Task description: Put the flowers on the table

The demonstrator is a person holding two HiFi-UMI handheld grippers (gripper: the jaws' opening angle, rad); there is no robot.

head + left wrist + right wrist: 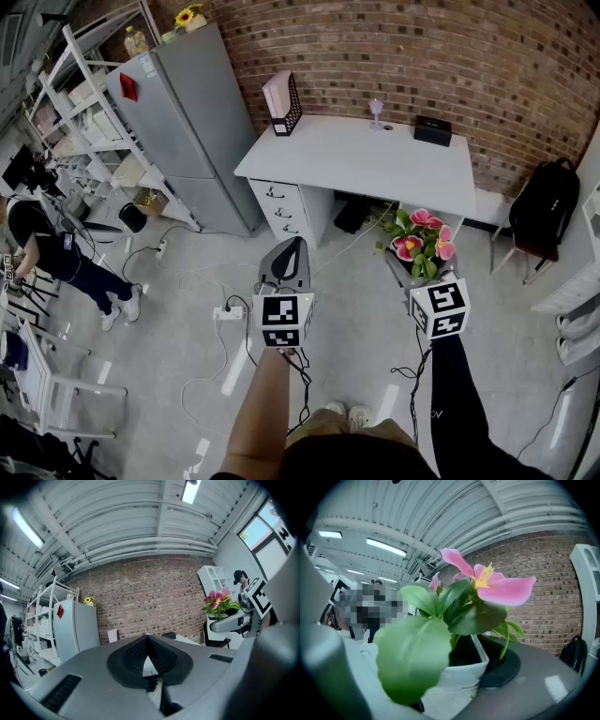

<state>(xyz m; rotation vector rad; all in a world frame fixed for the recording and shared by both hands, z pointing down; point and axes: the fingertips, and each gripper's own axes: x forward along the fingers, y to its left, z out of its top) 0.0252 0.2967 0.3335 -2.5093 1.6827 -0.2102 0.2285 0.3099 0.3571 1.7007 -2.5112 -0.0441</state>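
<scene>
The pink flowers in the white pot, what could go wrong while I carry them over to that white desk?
The white pot of pink flowers hangs over the grey floor in the right gripper alone; a loose hold could drop it. Loose cables and a white power strip lie ahead, before the white desk: a trip risk. The broad green leaf blocks the right gripper view, so set-down may be misjudged.

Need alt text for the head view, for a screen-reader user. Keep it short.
Seen from above, the right gripper holds potted pink flowers above the floor, short of a white desk against a brick wall. The left gripper, shut and empty, is held out beside it; a grey fridge stands left of the desk.
</scene>
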